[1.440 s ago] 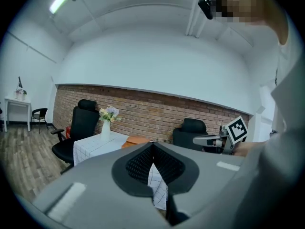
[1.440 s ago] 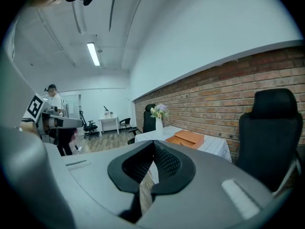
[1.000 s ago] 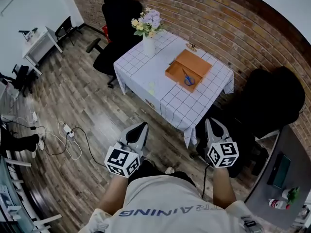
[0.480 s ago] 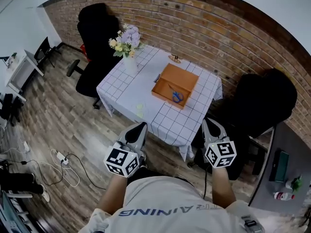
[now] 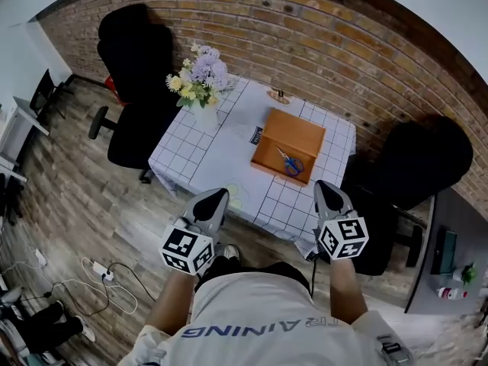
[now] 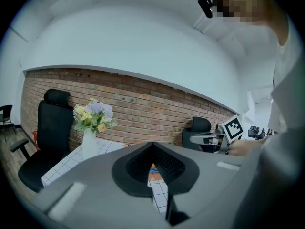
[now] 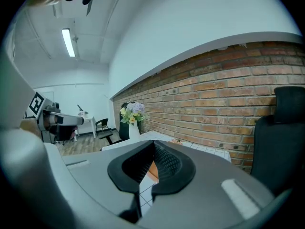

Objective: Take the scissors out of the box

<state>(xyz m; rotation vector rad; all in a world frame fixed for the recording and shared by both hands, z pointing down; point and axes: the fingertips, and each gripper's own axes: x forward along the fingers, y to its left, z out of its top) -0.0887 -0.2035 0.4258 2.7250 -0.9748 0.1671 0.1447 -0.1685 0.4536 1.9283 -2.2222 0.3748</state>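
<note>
The jaws of the left gripper [image 5: 216, 197] and right gripper [image 5: 328, 187] are closed on nothing; if not opened, the blue-handled scissors [image 5: 290, 163] ahead in the orange wooden box [image 5: 296, 130] could be merely pushed.

tablecloth [image 5: 200, 158]: we log white, thin dark grid.
box [image 5: 301, 132]: orange-brown.
scissors [image 5: 290, 164]: blue handles (blades too small for us to judge).
wall [image 5: 343, 59]: red-brown brick, pale mortar.
flowers [image 5: 200, 78]: lilac, yellow, white; vase [image 5: 206, 116] white.
chairs [image 5: 133, 59]: black.
floor [image 5: 76, 197]: grey-brown planks.
left gripper [image 5: 219, 194], right gripper [image 5: 326, 184]: grey shells, cubes white with black squares.
</note>
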